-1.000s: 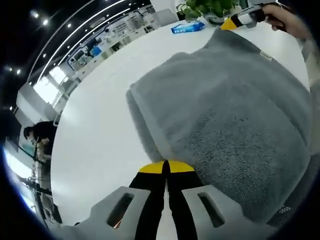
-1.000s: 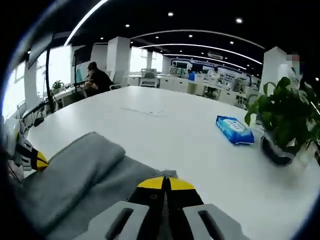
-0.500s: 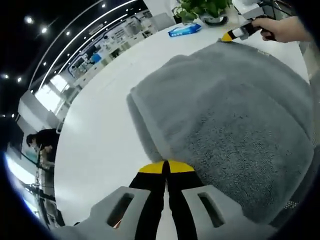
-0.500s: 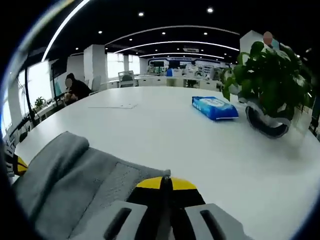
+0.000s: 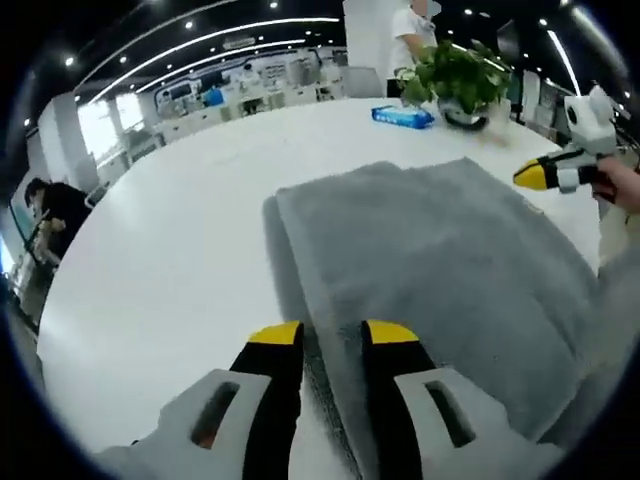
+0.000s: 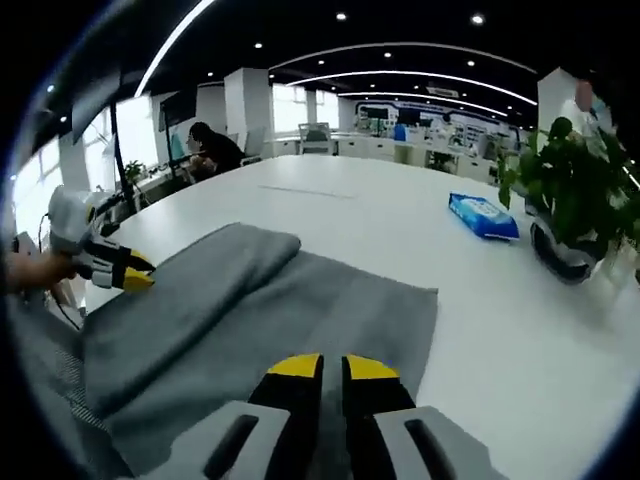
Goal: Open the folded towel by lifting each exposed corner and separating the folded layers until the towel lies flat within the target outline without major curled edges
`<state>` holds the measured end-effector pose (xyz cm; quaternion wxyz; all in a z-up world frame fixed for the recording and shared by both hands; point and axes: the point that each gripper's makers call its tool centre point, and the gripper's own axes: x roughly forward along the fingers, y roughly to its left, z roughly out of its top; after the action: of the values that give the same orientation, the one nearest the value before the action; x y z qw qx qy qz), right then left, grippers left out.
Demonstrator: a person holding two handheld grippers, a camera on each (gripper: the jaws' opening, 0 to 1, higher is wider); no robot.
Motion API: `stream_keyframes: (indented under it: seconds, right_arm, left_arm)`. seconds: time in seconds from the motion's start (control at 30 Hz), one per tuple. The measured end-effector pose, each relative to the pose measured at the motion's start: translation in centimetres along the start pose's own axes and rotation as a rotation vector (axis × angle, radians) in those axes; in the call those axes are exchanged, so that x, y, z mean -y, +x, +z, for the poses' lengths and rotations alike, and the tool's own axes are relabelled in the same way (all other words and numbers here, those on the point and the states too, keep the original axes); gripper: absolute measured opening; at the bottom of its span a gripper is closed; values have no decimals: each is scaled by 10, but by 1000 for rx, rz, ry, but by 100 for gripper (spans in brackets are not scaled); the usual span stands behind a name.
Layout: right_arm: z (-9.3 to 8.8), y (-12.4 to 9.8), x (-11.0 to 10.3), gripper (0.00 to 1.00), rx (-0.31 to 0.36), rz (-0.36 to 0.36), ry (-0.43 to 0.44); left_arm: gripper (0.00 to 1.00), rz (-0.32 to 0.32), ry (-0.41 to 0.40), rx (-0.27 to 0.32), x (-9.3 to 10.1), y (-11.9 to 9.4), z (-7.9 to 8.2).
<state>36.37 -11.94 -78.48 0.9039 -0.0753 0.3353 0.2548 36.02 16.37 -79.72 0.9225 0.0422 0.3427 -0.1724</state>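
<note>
Fingertips of the left gripper (image 5: 333, 336) stand parted above the grey towel (image 5: 440, 260), gripping nothing; the right gripper (image 6: 333, 368) shows a narrow gap, also free of cloth. Much of the towel lies spread on the white table (image 5: 170, 230), but a doubled band along one edge (image 6: 190, 285) looks unopened. Beyond sit a blue packet (image 6: 483, 215), a potted plant (image 6: 575, 205) and office desks.
</note>
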Motion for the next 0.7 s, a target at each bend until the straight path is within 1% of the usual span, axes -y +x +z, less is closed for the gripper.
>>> stream_keyframes:
  seconds: [0.03,0.07,0.1,0.13,0.2,0.23,0.3,0.33,0.4,0.5,0.57,0.63,0.7]
  right_arm:
    - [-6,0,-1,3,-25,2,12]
    - [-8,2,-1,2,-34,3,10]
    - [-6,4,0,2,-30,0,1]
    - [-6,5,1,2,-27,-3,-7]
    - [-9,8,4,0,-36,-10,-16]
    - [-15,9,4,0,-57,-18,-29]
    - [-24,10,6,0,-96,-29,-58]
    - [-23,12,6,0,-84,-38,-93]
    - [-22,12,5,0,-83,-37,-81]
    - [-23,10,4,0,-82,-44,-114]
    - [-24,10,5,0,-89,-52,-127]
    - [-24,9,6,0,-103,-66,-165]
    - [-25,9,6,0,-109,-67,-202]
  left_arm:
    - [18,1,-43,-1,-1,0,-1]
    - [16,0,-64,5,-3,1,0]
    - [12,-7,-72,5,-4,1,1]
    - [11,2,-63,3,-6,1,0]
    - [9,-8,-76,12,-5,2,-1]
    - [7,-11,-83,19,-6,2,-1]
    - [4,-12,-136,26,-8,1,-1]
    - [2,-7,-135,25,-11,0,-2]
    - [2,-10,-152,27,-11,-1,-3]
    - [1,8,-93,21,-11,-3,-2]
    - [1,14,-34,22,-9,-6,-1]
    - [1,13,-43,23,-8,-7,-1]
    - [1,11,-63,16,-12,-7,-1]
